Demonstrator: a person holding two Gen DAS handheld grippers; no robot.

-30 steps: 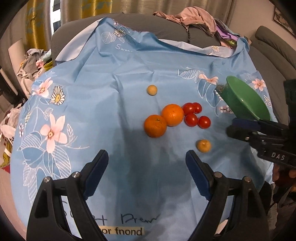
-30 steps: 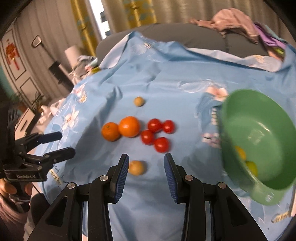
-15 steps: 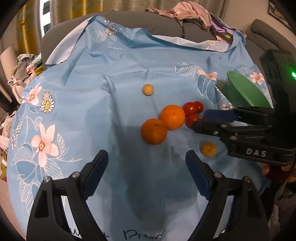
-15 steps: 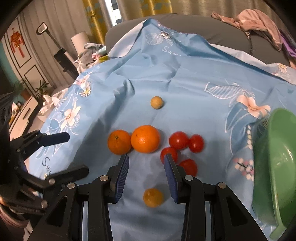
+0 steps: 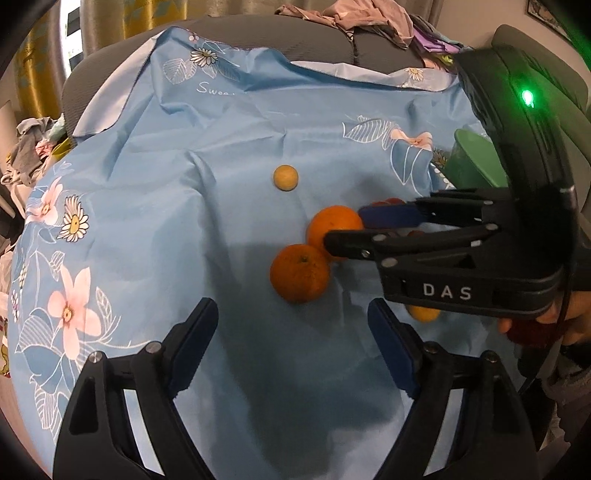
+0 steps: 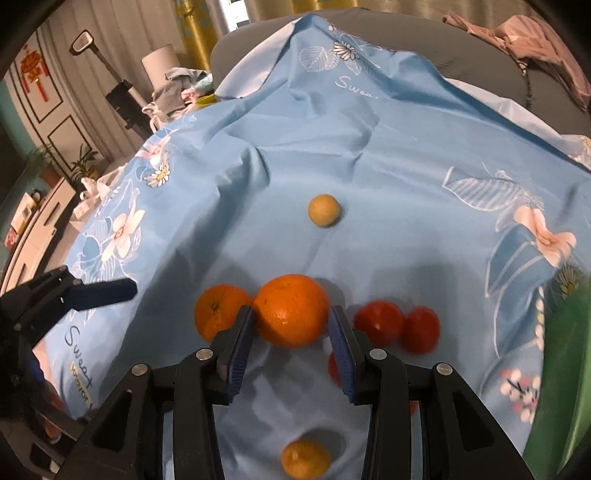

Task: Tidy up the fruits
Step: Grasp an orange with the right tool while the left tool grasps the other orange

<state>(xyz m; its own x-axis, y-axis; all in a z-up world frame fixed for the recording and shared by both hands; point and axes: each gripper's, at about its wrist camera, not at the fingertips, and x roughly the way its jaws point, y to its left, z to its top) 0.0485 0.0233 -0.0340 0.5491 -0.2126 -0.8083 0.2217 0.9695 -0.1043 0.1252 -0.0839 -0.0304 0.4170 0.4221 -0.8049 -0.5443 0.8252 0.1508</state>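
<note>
The right gripper (image 6: 291, 332) pointed steeply down over the blue floral cloth (image 6: 388, 155), its blue pads set either side of the larger orange (image 6: 291, 310). The pads stood just beside the fruit's flanks; whether they pressed on it could not be told, and the orange lay on the cloth. The left gripper (image 5: 291, 332) hovered lower in its own view with nothing between its jaws, which stood wide apart and had just been closing a little.

The second orange (image 5: 299, 273) lay touching the first on its left side (directly ahead of the left gripper's gap). Red tomatoes (image 6: 397, 326) clustered just to the right of the right gripper, one partly hidden behind its right finger. A small mandarin (image 6: 306, 459) sat on the cloth beneath the right gripper's frame, and a pale round fruit (image 6: 324, 210) lay well apart, farther up the cloth. The green bowl (image 6: 561, 369) stood at the cloth's right edge.

In the left wrist view the right gripper's body crossed in front of the tomatoes and bowl, hiding most of both. A person's hand (image 5: 535, 325) held that tool from below.

Open cloth lay to the left and beyond the pale fruit. The cloth's far edge ran up over a grey sofa back (image 5: 258, 37) strewn with clothing (image 5: 362, 18).
</note>
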